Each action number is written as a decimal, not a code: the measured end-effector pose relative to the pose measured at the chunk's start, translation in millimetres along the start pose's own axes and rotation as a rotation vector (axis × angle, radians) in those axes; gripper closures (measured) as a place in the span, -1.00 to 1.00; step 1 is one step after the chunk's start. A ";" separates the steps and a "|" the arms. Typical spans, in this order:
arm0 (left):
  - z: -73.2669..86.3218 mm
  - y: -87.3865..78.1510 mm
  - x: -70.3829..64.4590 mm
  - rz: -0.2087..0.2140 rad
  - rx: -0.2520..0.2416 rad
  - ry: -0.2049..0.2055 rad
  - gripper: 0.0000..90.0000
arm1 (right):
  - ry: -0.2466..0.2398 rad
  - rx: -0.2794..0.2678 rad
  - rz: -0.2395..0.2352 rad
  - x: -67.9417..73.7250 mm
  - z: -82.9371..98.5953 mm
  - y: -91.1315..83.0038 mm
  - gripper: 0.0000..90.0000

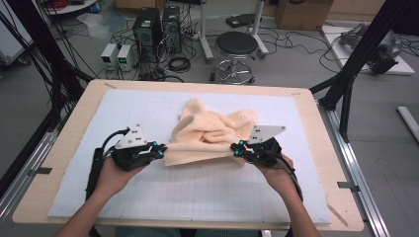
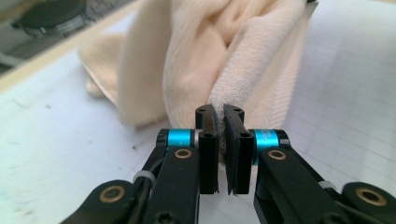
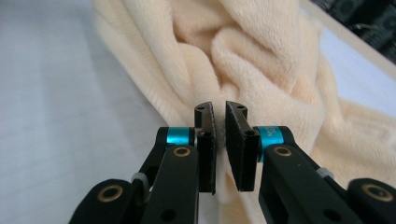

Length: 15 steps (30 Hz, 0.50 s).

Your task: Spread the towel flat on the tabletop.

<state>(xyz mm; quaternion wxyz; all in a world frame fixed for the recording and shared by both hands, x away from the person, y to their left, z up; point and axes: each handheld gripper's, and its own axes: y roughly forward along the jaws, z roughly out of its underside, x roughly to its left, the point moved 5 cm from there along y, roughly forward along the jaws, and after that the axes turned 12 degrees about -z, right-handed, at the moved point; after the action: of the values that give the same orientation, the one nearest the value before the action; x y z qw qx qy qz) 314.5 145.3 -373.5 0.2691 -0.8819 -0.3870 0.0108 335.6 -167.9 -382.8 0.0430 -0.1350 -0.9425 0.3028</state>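
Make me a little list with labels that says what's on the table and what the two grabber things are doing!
cloth: cream towel, fluffy, bunched up in folds
where: middle of the white gridded mat on the wooden table
left gripper: jaws shut on the towel's near left corner
right gripper: jaws shut on the towel's near right corner
towel edge: stretched between the two grippers
hands: one hand holds each gripper
behind the table: a black stool on the floor

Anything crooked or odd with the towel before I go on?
The towel is bunched and twisted in the middle, not flat; only its near edge runs straight between the left gripper and right gripper, both shut on it. No damage shows.
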 end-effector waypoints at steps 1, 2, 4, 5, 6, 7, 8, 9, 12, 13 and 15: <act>-2.0 -10.2 -2.3 -0.006 -0.016 0.015 0.88 | -0.013 0.001 -0.017 9.0 -4.0 -2.8 0.91; -3.0 -20.3 -5.2 -0.010 -0.026 0.031 0.88 | -0.013 0.001 -0.017 9.0 -4.0 -2.8 0.91; -2.3 -37.3 -11.8 -0.001 -0.040 0.051 0.88 | -0.064 0.014 -0.056 40.4 -8.4 -8.4 0.92; -0.1 -45.5 -14.9 0.002 -0.038 0.059 0.88 | -0.064 0.014 -0.056 40.4 -8.4 -8.4 0.92; 3.3 -52.8 -18.8 0.007 -0.041 0.060 0.88 | -0.068 0.012 -0.076 50.3 -7.7 -9.4 0.94; 8.0 -60.5 -22.3 0.007 -0.041 0.065 0.88 | -0.064 0.002 -0.099 59.9 -6.1 -10.6 0.99; 13.8 -68.3 -25.9 0.009 -0.038 0.062 0.88 | -0.052 -0.025 -0.141 70.3 -4.9 -11.9 0.99; 20.4 -75.9 -29.5 0.012 -0.037 0.062 0.88 | -0.052 -0.038 -0.172 80.6 -3.3 -13.2 0.99; 41.7 -91.0 -43.3 0.063 -0.030 0.050 0.87 | -0.070 0.014 -0.188 98.6 7.4 -11.8 0.85; 49.9 -92.4 -47.2 0.077 -0.018 0.051 0.81 | -0.064 0.043 -0.170 95.4 14.2 -6.6 0.71; 58.3 -89.2 -49.0 0.092 -0.001 0.052 0.72 | -0.055 0.048 -0.163 92.3 16.3 -4.0 0.68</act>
<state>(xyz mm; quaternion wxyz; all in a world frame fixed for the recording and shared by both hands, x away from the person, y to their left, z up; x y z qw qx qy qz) 206.5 188.3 -389.5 0.2777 -0.8988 -0.3391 0.0000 243.5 -154.3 -393.8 0.0447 -0.0481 -0.9436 0.3244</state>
